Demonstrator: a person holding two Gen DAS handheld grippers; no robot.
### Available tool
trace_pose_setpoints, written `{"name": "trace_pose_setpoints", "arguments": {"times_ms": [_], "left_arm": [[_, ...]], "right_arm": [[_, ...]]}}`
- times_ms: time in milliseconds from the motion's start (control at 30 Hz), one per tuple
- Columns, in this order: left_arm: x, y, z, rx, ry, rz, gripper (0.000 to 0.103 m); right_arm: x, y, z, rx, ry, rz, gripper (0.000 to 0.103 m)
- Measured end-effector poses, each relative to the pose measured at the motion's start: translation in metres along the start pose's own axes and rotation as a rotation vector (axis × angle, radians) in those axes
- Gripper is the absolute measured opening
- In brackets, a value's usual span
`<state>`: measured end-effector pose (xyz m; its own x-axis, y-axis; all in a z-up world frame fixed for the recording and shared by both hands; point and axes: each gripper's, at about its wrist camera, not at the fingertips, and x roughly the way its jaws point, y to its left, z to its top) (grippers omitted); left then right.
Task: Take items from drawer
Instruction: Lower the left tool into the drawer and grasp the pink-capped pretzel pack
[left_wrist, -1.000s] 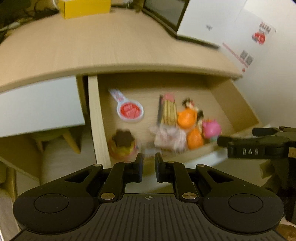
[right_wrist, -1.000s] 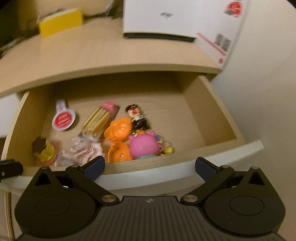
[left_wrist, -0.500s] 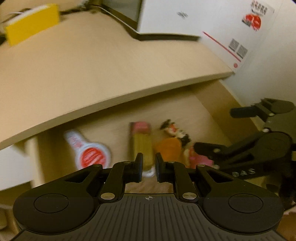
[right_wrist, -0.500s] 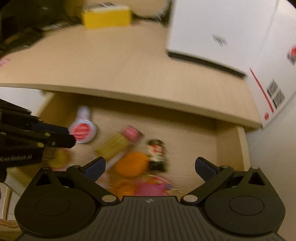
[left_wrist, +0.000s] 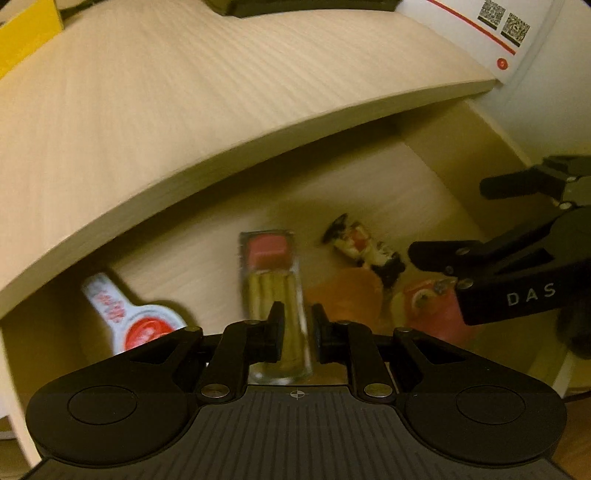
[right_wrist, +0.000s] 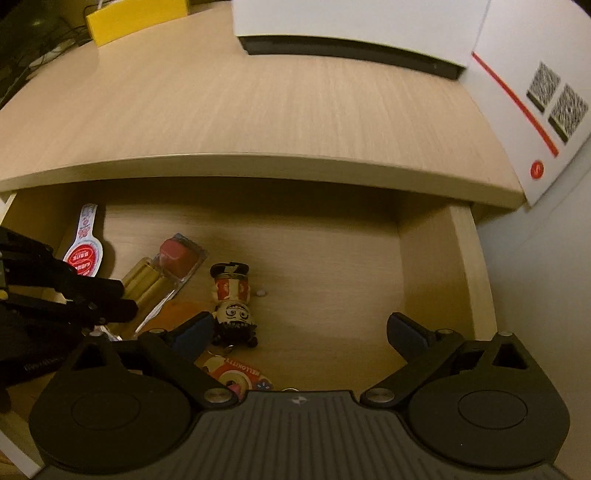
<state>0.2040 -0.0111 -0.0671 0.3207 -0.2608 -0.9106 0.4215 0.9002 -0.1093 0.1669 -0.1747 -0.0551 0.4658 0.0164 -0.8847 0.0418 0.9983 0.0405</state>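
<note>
The open wooden drawer (right_wrist: 432, 266) holds small items. My left gripper (left_wrist: 297, 325) hovers low over a clear packet of yellow sticks with a pink block (left_wrist: 271, 280). Its jaws are opening, with a narrow gap through which the packet shows; the pads do not press on it. My right gripper (right_wrist: 299, 328) stands wide open above the drawer floor, with a small doll figure (right_wrist: 232, 299) just beside its left finger (right_wrist: 192, 328). A white and red spoon-shaped sachet (right_wrist: 83, 251) lies at the left. An orange toy (left_wrist: 347, 295) and a pink toy (left_wrist: 436, 314) lie near the front.
The desk top (right_wrist: 258, 110) overhangs the back of the drawer. On it stand a yellow box (right_wrist: 136, 18), a white box (right_wrist: 351, 26) and a white carton with QR codes (right_wrist: 535, 92). A round Hello Kitty tag (right_wrist: 236, 373) lies under my right gripper.
Both grippers have come forward and down over the drawer, so the items look larger. The left jaws have parted slightly. The right jaws stay wide.
</note>
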Motion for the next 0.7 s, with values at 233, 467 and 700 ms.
{"name": "trace_pose_setpoints", "arguments": {"times_ms": [233, 467, 700], "left_arm": [[0.001, 0.003, 0.006, -0.014, 0.027, -0.035, 0.019], [0.0, -0.011, 0.003, 0.063, 0.041, 0.01, 0.025], [0.0, -0.001, 0.003, -0.02, 0.035, -0.069, 0.035]], "right_arm": [[0.001, -0.004, -0.001, 0.033, 0.008, 0.014, 0.1], [0.001, -0.004, -0.002, 0.035, 0.019, 0.016, 0.1], [0.0, -0.006, -0.003, 0.053, 0.017, 0.025, 0.1]]}}
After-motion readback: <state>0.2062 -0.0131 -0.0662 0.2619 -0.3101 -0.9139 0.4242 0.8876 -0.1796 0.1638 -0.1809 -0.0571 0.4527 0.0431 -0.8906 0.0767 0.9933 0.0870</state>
